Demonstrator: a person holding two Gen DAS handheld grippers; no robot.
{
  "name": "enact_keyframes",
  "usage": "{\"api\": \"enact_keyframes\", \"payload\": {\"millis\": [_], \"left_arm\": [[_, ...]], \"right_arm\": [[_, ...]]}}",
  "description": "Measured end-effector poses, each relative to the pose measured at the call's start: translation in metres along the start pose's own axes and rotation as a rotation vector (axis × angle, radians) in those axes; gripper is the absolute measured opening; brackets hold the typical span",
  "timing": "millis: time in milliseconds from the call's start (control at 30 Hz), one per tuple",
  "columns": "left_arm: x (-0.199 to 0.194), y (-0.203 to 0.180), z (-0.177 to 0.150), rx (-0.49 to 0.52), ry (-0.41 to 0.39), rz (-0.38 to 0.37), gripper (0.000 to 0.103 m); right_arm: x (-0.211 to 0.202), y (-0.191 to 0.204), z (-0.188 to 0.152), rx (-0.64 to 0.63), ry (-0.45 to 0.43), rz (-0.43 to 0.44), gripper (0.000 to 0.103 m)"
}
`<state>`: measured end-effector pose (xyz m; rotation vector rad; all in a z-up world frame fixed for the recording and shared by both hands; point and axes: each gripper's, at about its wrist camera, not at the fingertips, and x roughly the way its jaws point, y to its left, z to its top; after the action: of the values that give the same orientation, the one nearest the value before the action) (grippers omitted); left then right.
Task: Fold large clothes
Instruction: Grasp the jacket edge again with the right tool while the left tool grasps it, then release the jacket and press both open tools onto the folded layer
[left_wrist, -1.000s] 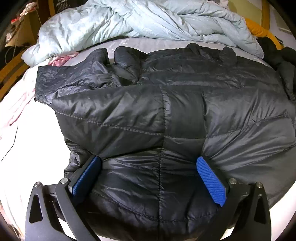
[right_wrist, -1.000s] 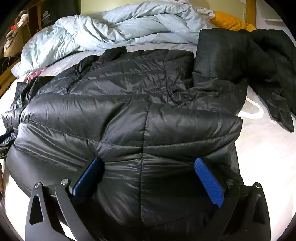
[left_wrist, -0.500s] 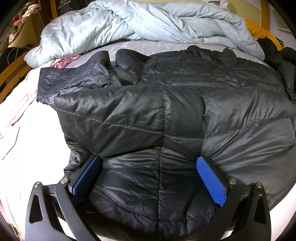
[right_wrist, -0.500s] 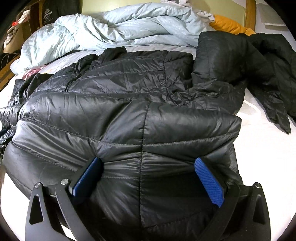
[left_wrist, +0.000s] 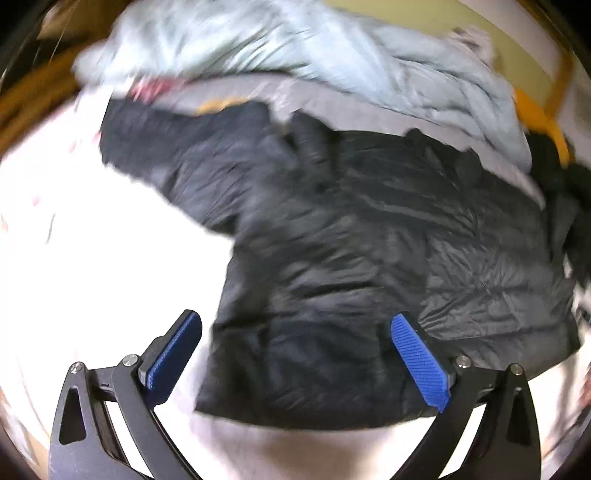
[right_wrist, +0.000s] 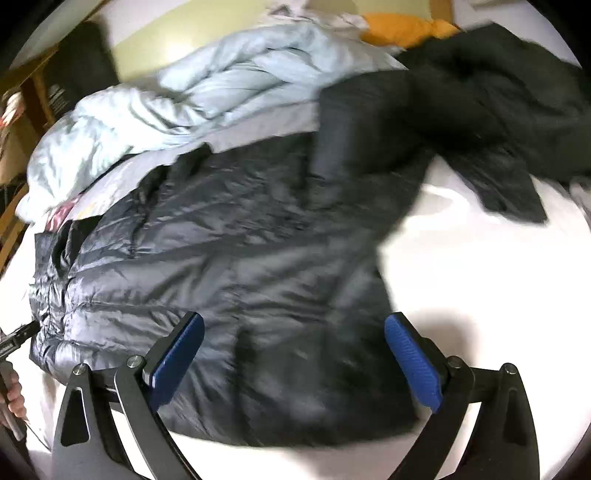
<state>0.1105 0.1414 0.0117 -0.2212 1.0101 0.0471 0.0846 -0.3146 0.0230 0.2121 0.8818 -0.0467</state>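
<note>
A dark grey quilted puffer jacket (left_wrist: 351, 229) lies spread flat on a white bed (left_wrist: 110, 258); it also shows in the right wrist view (right_wrist: 229, 266). One sleeve reaches left in the left wrist view (left_wrist: 166, 155), the other reaches up right in the right wrist view (right_wrist: 369, 122). My left gripper (left_wrist: 295, 354) is open and empty over the jacket's lower left hem. My right gripper (right_wrist: 293, 354) is open and empty over the lower right hem. Both views are motion-blurred.
A light blue duvet (left_wrist: 295, 55) is bunched at the back of the bed, also in the right wrist view (right_wrist: 177, 99). Another black garment (right_wrist: 517, 110) and an orange cloth (right_wrist: 402, 26) lie at the back right. Bare white sheet (right_wrist: 480, 277) lies right of the jacket.
Both grippers have pulled back and up from the jacket. The folded-over lower part now lies flat and spread. Both views have gone blurry from fast motion.
</note>
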Motion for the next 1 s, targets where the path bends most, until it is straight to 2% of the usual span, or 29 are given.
{"api": "enact_keyframes", "payload": {"millis": [100, 167, 233, 333, 400, 433, 500, 533, 567, 600, 667, 767, 867, 933, 1000], "left_arm": [[0.011, 0.024, -0.013, -0.087, 0.091, -0.090, 0.091], [0.014, 0.029, -0.022, -0.122, 0.119, -0.160, 0.090], [0.008, 0.027, -0.025, -0.101, 0.099, -0.166, 0.090], [0.012, 0.029, -0.026, -0.125, 0.102, -0.190, 0.088], [0.014, 0.028, -0.027, -0.109, 0.090, -0.149, 0.072], [0.012, 0.026, -0.029, -0.085, 0.075, -0.120, 0.065], [0.006, 0.019, -0.034, -0.052, 0.056, -0.112, 0.039], [0.003, 0.016, -0.038, -0.033, 0.051, -0.119, 0.033], [0.000, 0.014, -0.041, -0.015, 0.046, -0.121, 0.025], [-0.006, 0.014, -0.047, -0.008, 0.035, -0.123, 0.021], [-0.015, 0.017, -0.055, -0.011, 0.022, -0.135, 0.019], [-0.029, 0.021, -0.067, -0.007, 0.018, -0.141, 0.018], [-0.038, 0.021, -0.079, 0.033, 0.007, -0.110, 0.020], [-0.044, 0.017, -0.084, 0.078, -0.025, -0.055, 0.031], [-0.053, 0.013, -0.087, 0.127, -0.098, 0.033, 0.049]], "right_arm": [[-0.004, -0.021, -0.001, 0.043, 0.033, -0.008, 0.099], [-0.006, -0.037, -0.002, 0.086, 0.042, -0.020, 0.099], [-0.005, -0.049, -0.004, 0.132, 0.068, 0.006, 0.099], [0.010, -0.050, -0.008, 0.118, 0.149, 0.064, 0.099], [0.025, -0.041, -0.013, 0.062, 0.213, 0.101, 0.099], [0.024, -0.031, -0.015, -0.005, 0.194, 0.065, 0.095], [0.022, -0.021, -0.016, -0.064, 0.172, 0.054, 0.070], [0.020, -0.018, -0.017, -0.069, 0.162, 0.069, 0.046], [0.015, -0.016, -0.019, -0.058, 0.149, 0.097, 0.025], [0.010, -0.016, -0.021, -0.044, 0.136, 0.120, 0.022], [0.001, -0.013, -0.026, -0.038, 0.100, 0.112, 0.018], [-0.020, -0.010, -0.042, -0.051, 0.060, 0.091, 0.018], [-0.040, -0.008, -0.064, -0.073, 0.043, 0.074, 0.018], [-0.047, -0.006, -0.073, -0.090, 0.037, 0.058, 0.019], [-0.050, 0.001, -0.078, -0.138, 0.012, -0.014, 0.028]]}}
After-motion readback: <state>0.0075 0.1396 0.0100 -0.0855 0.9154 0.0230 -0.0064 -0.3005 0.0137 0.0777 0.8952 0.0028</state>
